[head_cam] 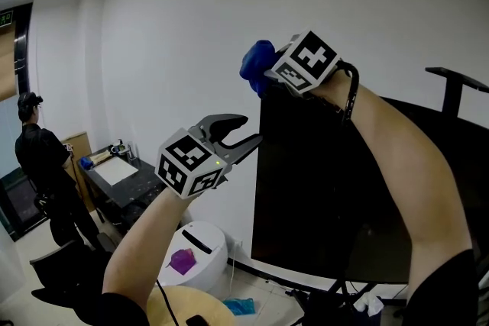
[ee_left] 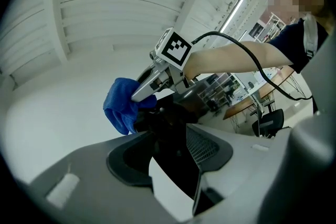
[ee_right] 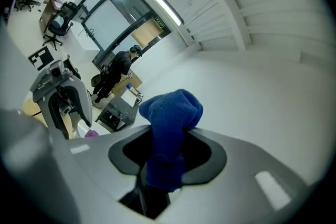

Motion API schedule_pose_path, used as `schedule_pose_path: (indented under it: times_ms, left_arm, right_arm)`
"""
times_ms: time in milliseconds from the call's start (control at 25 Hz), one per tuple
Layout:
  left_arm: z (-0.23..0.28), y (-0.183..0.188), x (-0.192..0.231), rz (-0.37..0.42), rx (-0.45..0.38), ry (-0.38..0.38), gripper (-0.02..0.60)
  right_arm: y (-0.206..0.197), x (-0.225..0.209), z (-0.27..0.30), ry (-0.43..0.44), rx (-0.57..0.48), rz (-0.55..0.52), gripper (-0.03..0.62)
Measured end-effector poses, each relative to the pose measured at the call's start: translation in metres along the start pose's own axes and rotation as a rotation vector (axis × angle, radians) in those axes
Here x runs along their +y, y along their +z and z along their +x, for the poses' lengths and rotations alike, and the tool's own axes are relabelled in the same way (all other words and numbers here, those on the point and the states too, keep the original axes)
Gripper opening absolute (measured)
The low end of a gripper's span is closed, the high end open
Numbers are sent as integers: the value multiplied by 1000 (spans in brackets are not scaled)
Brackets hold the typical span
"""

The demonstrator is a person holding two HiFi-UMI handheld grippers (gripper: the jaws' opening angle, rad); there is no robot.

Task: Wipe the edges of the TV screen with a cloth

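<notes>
Left tool (head_cam: pixel 252 128) stands released, jaws apart, at the left edge of the TV screen (head_cam: pixel 328 187). The left gripper view shows that dark edge running into the gap between the jaws, with a sliver of white wall (head_cam: pixel 191 27) showing beside it, so the pads do not clamp it. Up and to the right, the blue cloth (head_cam: pixel 256 65) sits bunched at the screen's top left corner. Right tool (ee_right: pixel 167 150) is clenched on that cloth, which bulges out past its tips, and its forearm reaches in across the front of the black panel
</notes>
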State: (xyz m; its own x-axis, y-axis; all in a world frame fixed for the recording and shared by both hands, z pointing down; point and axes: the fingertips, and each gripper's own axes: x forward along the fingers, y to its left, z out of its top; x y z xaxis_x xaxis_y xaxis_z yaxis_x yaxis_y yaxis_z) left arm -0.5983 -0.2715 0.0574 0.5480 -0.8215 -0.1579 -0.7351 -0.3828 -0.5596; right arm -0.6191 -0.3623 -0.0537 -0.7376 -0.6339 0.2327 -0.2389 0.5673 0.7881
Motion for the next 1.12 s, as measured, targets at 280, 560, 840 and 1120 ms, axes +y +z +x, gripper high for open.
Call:
schedule_pose_path:
  times_ms: [280,560,840,1120]
  left_arm:
    - [19,3,-15,-2,-10,-27,184]
    - [33,9,-29,2,-12,-48,184]
    - [43,9,-38,0,-7,-57,184]
    - [55,14,-47,-5,-17,-65,184]
  right_arm:
    - [-21,-12,-18,-20,10,48,150]
    - [-38,-25,-37,-55,63,71,147]
    - [-55,-32,-49,-47,93,84,146]
    - [-76,-40,-77,-63,115,73,146]
